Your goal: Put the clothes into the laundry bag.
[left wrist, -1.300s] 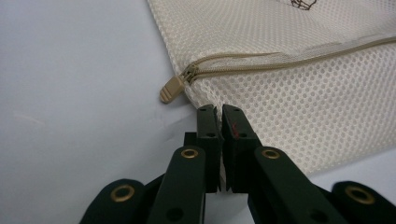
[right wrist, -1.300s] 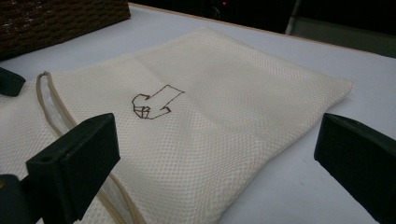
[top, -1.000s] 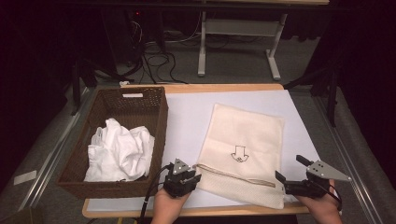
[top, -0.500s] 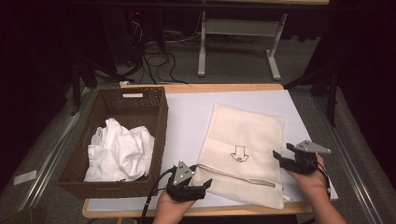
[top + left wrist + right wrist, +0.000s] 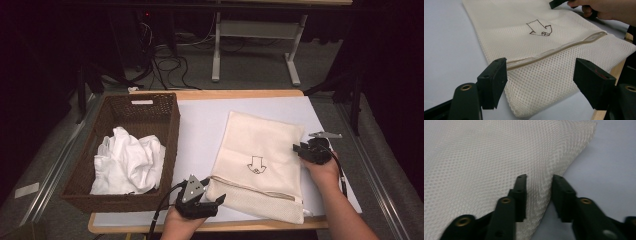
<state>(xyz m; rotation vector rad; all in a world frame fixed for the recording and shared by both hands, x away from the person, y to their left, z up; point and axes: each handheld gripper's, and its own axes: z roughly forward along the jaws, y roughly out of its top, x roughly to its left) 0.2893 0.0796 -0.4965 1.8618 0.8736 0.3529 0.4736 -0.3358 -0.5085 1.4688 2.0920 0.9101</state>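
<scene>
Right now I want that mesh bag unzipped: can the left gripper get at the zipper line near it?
Probably yes. The left gripper has open jaws at the mesh bag near corner, and the zipper lies bare just ahead of them, nothing between.

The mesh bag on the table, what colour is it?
Cream, with a dark arrow drawn on the mesh bag. The left gripper view shows it best.

One mesh laundry bag (image 5: 260,160), one wicker basket (image 5: 167,130), one heap of white cloth (image 5: 127,160), two grippers.
</scene>
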